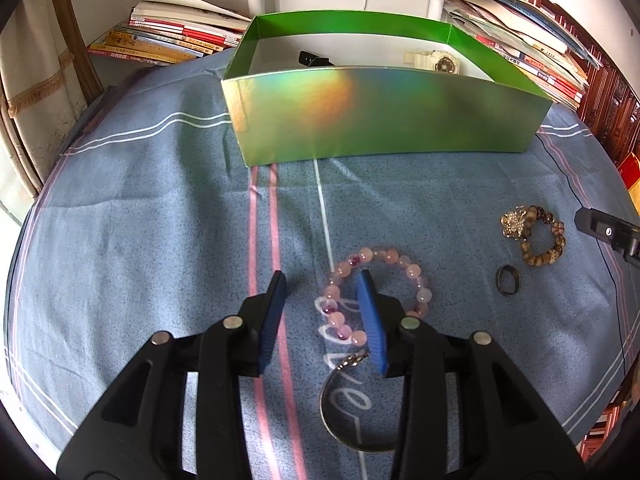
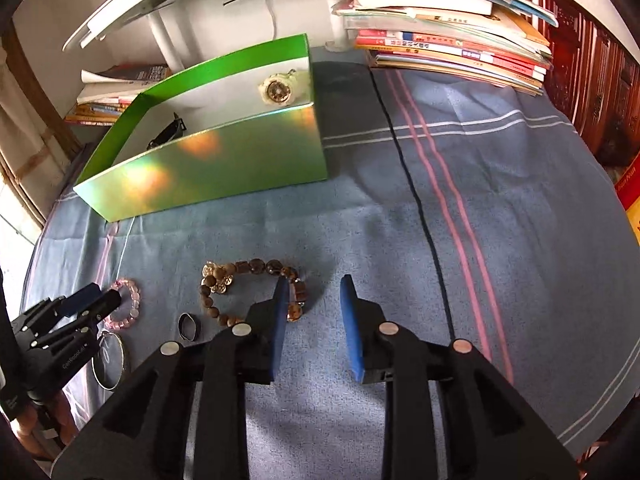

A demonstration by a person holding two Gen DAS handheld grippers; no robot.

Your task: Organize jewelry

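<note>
Pink bead bracelet (image 1: 376,292) lies flat on the blue striped cloth (image 1: 160,220) covering the bench, just in front of the green box (image 1: 380,120). Left tool (image 1: 324,312) is released, jaws spread, w/ its right blue finger sitting inside the bracelet loop and the left finger outside it, so one side of the beads sits btwn them. Not gripped yet. Just behind it toward the camera lies a thin metal bangle (image 1: 352,412).

Right tool (image 2: 314,320) also released, over the brown bead bracelet (image 2: 248,292); its left finger overlaps the beads' right side, right finger on bare cloth. Dark ring (image 2: 188,326) lies beside that bracelet.

Box already holds a white watch (image 2: 276,88) and a black item (image 2: 168,134), prob. another watch.

Step in hand, as I read it: pick-up of the bracelets, approx midway thru the task. Next: close left tool on the pink beads, lift clear of the box's near wall, drop inside. Risk: round beads may roll out of a shallow pinch.
</note>
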